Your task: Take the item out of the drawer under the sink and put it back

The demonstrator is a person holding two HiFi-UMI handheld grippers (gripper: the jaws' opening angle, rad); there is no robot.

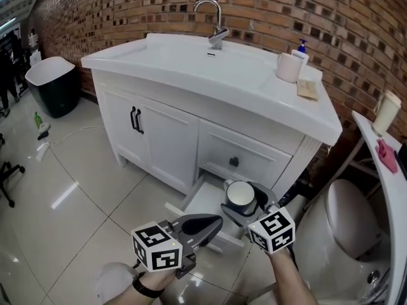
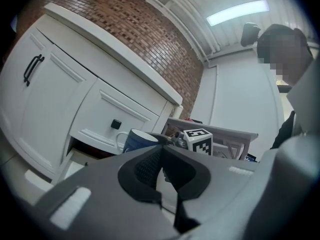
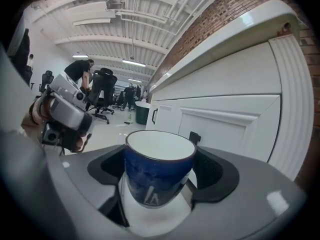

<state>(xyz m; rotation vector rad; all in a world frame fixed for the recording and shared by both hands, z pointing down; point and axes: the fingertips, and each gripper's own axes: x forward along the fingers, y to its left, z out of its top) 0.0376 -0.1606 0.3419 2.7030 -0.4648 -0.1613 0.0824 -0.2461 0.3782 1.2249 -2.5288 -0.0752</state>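
A dark blue mug with a white inside stands upright between the jaws of my right gripper, which is shut on it just above the pulled-out bottom drawer of the white sink cabinet. In the right gripper view the mug fills the space between the pads, rim up. My left gripper hovers to the left of the mug, over the drawer's front edge, jaws shut with nothing in them. In the left gripper view its closed tips point toward the mug and the drawer opening.
The vanity carries a faucet, a cream cup, a soap bottle and a sponge. A closed upper drawer with black knob sits above the open one. A toilet stands at right, a bin at left.
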